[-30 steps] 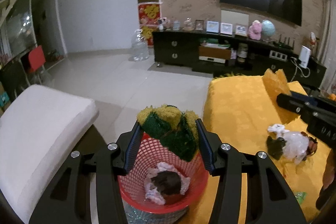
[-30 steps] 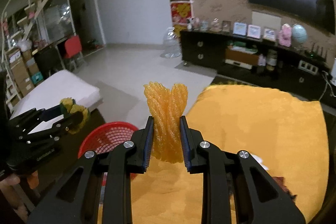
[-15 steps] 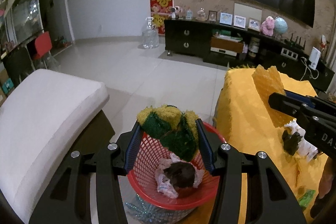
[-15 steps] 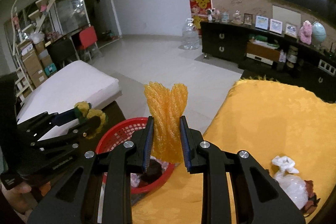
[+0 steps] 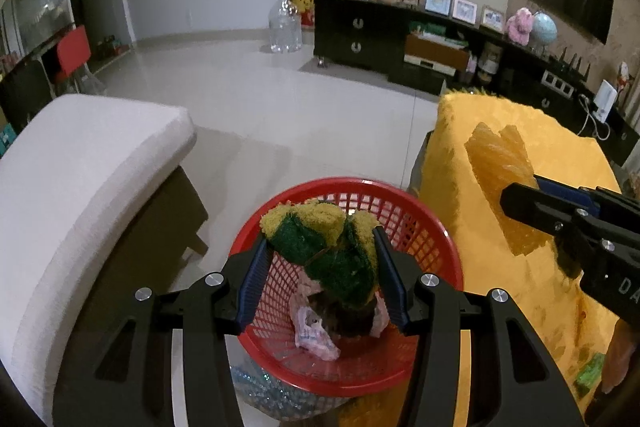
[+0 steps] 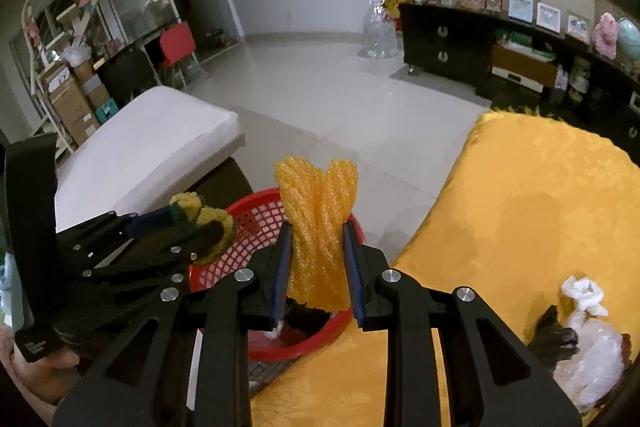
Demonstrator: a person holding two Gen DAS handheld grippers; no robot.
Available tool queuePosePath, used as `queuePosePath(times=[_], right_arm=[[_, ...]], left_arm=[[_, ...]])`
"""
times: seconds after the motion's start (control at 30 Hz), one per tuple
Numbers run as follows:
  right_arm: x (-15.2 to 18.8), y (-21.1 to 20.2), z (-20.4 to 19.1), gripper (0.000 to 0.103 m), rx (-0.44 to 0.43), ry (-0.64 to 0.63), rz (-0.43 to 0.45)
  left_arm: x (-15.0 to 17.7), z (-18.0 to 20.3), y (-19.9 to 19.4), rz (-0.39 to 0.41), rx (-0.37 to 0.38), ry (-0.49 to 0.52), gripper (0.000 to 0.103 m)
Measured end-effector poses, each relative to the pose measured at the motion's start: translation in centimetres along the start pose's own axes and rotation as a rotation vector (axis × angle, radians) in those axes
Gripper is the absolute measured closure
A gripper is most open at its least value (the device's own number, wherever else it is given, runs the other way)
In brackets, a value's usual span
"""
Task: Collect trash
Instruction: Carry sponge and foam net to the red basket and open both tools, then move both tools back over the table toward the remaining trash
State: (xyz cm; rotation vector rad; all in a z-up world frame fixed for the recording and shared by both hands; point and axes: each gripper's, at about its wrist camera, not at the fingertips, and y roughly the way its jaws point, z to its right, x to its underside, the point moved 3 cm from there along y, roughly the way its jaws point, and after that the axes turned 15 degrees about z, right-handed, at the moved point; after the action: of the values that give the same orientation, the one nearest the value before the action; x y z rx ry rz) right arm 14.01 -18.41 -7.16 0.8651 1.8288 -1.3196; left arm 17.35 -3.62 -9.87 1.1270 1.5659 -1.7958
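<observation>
My left gripper is shut on a folded green and yellow scouring sponge, held just over the red mesh basket. A tied plastic bag with dark waste lies inside the basket. My right gripper is shut on an orange foam net, above the basket's right rim at the edge of the yellow cloth. In the right wrist view the left gripper with the sponge hangs over the basket's left side. In the left wrist view the foam net shows at the right.
A white cushioned bench stands left of the basket. A white plastic bag with dark scraps lies on the yellow cloth at the lower right. Pale tiled floor stretches to a dark TV cabinet and a water jug.
Both grippers have come down and closer over the red basket, each still holding its item. The basket now fills more of both views.
</observation>
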Motion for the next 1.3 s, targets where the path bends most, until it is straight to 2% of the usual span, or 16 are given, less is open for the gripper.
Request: queuePosePath(times=[0.27, 0.6, 0.73, 0.8, 0.93, 1.17, 1.3], right_arm=[[1.7, 2.2, -0.5, 0.077, -0.028, 0.009, -0.07], [2.7, 3.5, -0.2, 0.077, -0.03, 0.026, -0.114], [2.8, 3.9, -0.2, 0.065, -0.036, 0.051, -0.123], [2.9, 3.9, -0.1, 0.06, -0.038, 0.063, -0.123], [2.9, 3.6, 0.1, 0.053, -0.043, 0.076, -0.12], [2.5, 2.9, 0.6, 0.051, -0.037, 0.102, -0.106], [2.0, 1.8, 1.0, 0.051, -0.014, 0.086, -0.075]], left_arm=[[2.0, -0.8, 2.0, -0.082, -0.022, 0.0, 0.055], [2.8, -0.7, 2.3, -0.116, -0.031, 0.023, 0.053], [3.3, -0.9, 2.7, -0.137, -0.027, 0.022, 0.049], [3.3, -1.0, 2.6, -0.137, -0.03, 0.015, 0.046], [2.8, -1.4, 2.2, -0.112, -0.043, -0.005, 0.03], [2.1, -2.2, 1.7, -0.096, -0.057, -0.038, 0.026], [1.2, -2.5, 0.7, -0.048, -0.071, -0.046, 0.025]])
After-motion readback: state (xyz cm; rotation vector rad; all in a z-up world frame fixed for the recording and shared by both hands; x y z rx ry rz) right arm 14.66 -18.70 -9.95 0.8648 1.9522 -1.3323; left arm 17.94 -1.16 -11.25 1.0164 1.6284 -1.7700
